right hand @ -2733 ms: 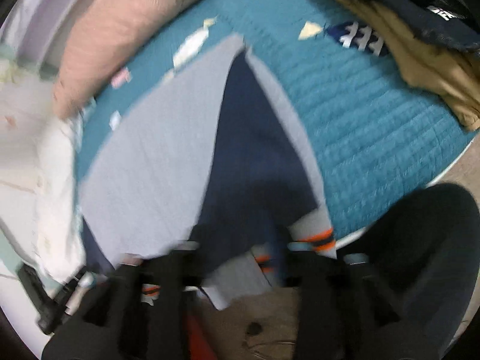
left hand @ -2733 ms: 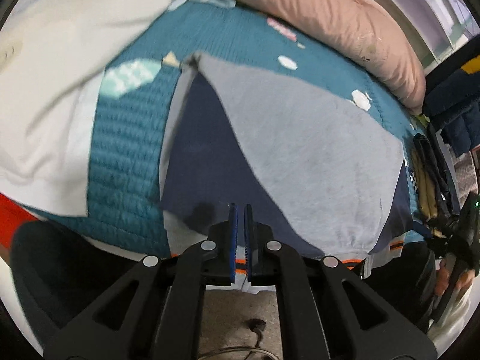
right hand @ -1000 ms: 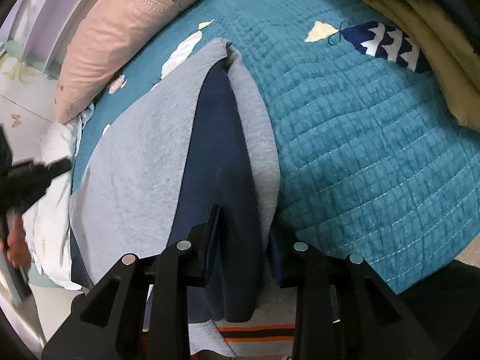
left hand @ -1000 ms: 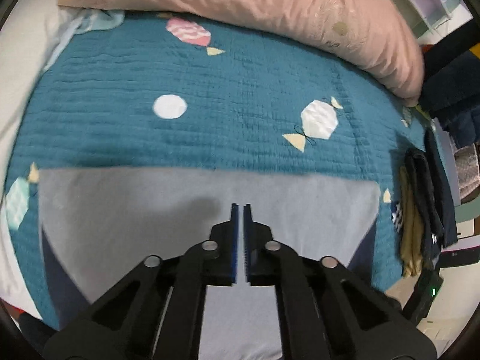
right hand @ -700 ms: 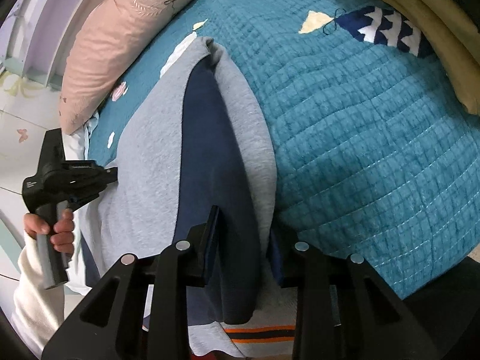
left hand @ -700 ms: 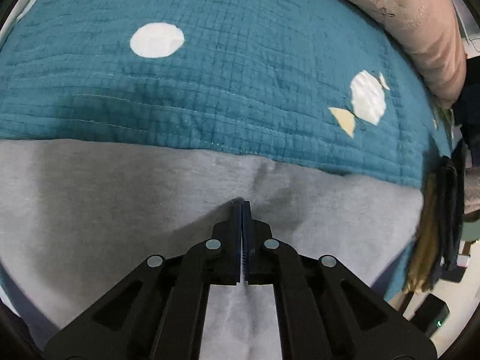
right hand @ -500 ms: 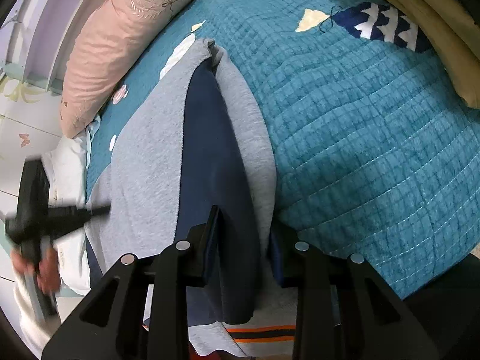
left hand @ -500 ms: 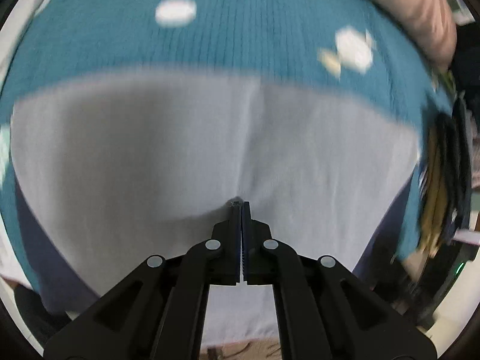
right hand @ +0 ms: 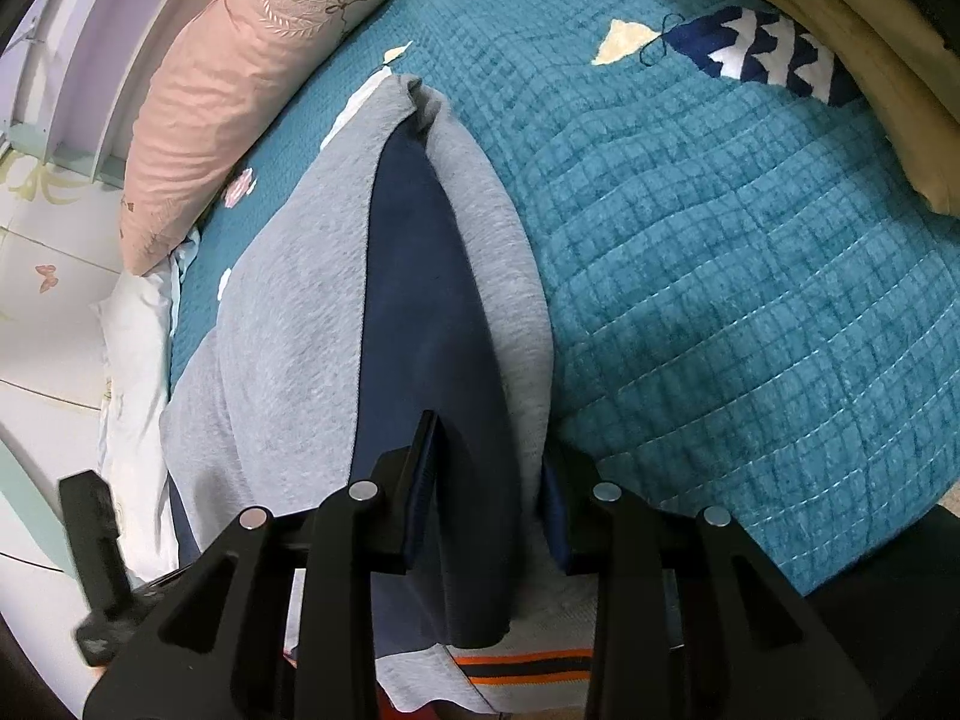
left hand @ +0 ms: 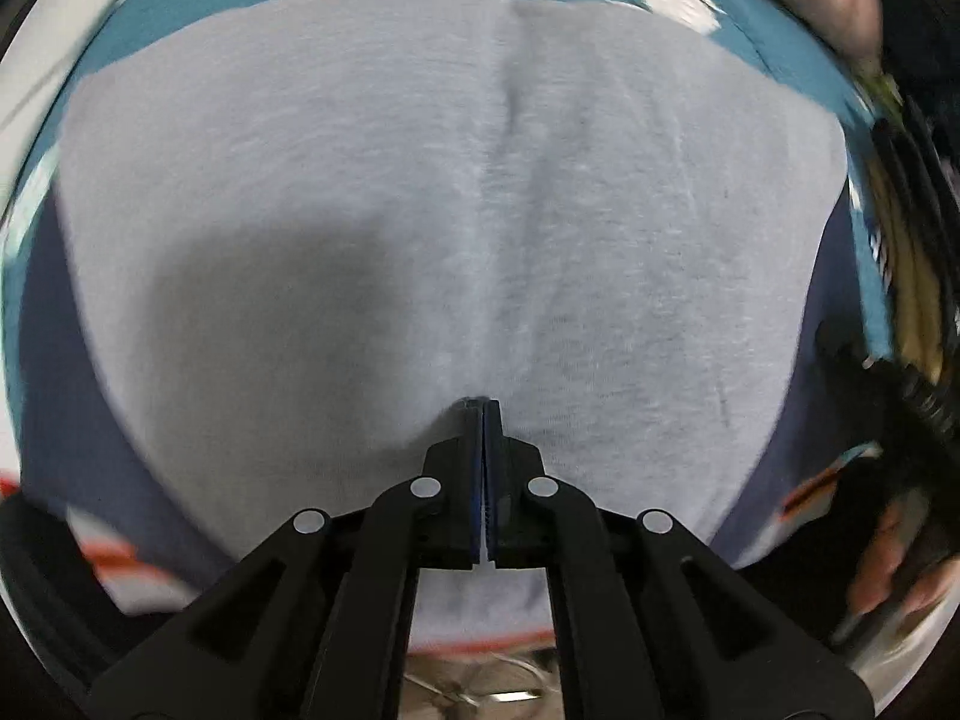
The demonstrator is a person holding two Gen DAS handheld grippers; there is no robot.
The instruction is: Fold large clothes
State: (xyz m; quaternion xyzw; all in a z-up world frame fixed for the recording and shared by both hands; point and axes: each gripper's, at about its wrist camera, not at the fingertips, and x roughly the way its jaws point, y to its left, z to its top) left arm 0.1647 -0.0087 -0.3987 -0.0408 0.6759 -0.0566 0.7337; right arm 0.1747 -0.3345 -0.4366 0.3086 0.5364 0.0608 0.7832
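A grey and navy sweater (left hand: 372, 192) lies spread on a teal quilt (right hand: 720, 276), with a pink pillow (right hand: 240, 54) at the quilt's 11 o'clock edge. The left gripper (left hand: 483, 408) points down at the grey panel, its jaws pressed together with nothing between them. The right gripper (right hand: 486, 456) has its jaws clamped on a fold of the sweater's navy and grey cloth near the striped hem at 6 o'clock.

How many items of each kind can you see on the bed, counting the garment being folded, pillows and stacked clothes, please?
Grey and navy garment: 1
Pink pillow: 1
White pillow: 1
Tan folded clothes: 1 stack
Teal quilt: 1
Total: 5
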